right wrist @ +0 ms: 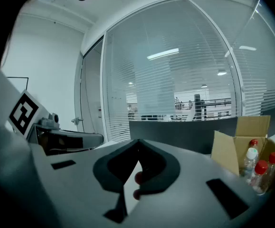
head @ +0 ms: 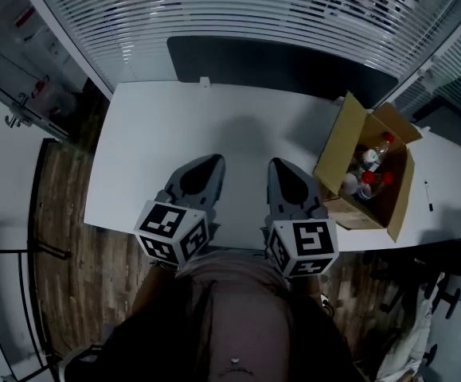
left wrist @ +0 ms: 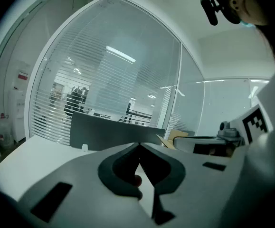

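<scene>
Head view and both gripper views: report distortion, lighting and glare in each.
Head view: dim, fisheye bows the table edges, a soft shadow lies mid-table. Left gripper view: black vignetted corners, bright light strips show in the glass wall. Right gripper view: same curvature, bottles at the edge look soft.

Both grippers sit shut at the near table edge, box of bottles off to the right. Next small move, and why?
Probably ease the right gripper forward and rightward toward the open cardboard box, opening its jaws on the way. Both it and the left gripper are shut on nothing, and the red-capped bottles in that box lie closest to the right one.
</scene>
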The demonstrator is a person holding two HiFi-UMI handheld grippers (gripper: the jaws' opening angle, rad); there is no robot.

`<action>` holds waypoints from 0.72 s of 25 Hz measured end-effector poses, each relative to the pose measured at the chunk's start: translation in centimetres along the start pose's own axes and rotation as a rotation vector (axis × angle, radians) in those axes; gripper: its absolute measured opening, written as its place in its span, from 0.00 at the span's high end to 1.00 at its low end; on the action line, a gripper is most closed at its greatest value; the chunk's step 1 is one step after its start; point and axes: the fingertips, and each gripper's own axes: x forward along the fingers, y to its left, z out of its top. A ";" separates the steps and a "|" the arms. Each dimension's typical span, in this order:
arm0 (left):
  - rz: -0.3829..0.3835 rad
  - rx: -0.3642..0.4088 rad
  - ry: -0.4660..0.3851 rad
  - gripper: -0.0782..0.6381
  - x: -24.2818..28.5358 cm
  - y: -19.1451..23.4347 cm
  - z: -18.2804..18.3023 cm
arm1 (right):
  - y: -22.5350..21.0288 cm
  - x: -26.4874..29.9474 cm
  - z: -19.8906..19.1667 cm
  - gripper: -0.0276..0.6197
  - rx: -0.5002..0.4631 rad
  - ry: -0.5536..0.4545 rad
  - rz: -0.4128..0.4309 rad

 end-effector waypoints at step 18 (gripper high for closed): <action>-0.093 0.034 0.042 0.88 4.2 -4.6 -1.1 | -4.6 -2.6 0.3 0.92 0.043 -0.035 -0.017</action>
